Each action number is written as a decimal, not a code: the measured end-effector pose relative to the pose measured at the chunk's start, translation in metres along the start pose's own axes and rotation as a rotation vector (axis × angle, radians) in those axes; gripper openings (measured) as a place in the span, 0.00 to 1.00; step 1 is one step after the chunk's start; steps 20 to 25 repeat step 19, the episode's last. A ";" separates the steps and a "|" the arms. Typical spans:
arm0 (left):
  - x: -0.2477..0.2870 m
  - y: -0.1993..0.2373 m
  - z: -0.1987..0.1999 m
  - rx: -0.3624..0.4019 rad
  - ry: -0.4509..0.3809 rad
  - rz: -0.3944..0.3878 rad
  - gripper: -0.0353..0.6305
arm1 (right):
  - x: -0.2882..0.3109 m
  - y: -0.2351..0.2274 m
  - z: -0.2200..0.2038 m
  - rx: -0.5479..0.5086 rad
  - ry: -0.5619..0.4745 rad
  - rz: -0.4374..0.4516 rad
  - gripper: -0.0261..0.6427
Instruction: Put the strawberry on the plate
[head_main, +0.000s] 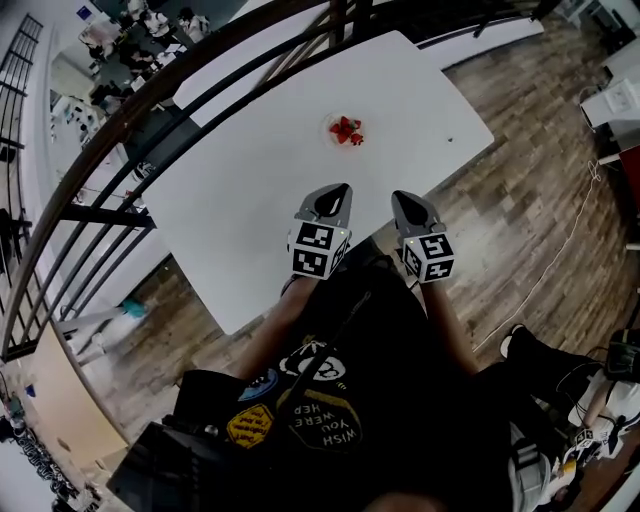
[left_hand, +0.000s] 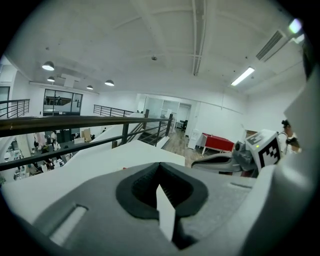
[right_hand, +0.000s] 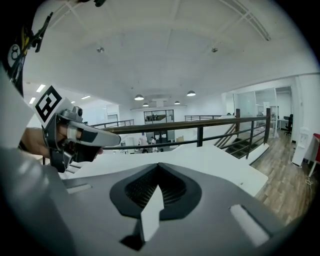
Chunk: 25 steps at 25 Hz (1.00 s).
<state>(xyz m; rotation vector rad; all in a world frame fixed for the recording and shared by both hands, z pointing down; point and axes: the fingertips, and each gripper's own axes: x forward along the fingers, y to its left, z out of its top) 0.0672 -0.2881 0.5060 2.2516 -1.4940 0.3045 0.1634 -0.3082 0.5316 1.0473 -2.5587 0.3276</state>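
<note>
Left gripper (head_main: 330, 200) is lower centre, over the table's (head_main: 230, 200) near edge, jaws shut with nothing in them. Strawberry (head_main: 345, 128) is upper centre, well ahead of both tips. It looks to be on the small plate (head_main: 331, 124) already, with a second red bit (head_main: 358, 139) just beside it. Placement looks done to me. If you go back in, open the jaws first, come down from above and pinch lightly. Right gripper (head_main: 412, 212) is beside the left, also closed and empty. The strawberry is too small to read its long axis or where its tip points.
</note>
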 end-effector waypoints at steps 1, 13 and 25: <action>-0.001 -0.001 0.000 0.004 -0.002 -0.003 0.05 | -0.002 0.002 0.000 0.002 -0.003 0.003 0.04; -0.006 -0.008 0.001 0.014 -0.021 -0.028 0.05 | -0.013 0.018 0.011 -0.026 -0.033 0.034 0.04; -0.002 -0.014 0.003 0.026 -0.021 -0.036 0.05 | -0.019 0.016 0.018 -0.006 -0.050 0.036 0.04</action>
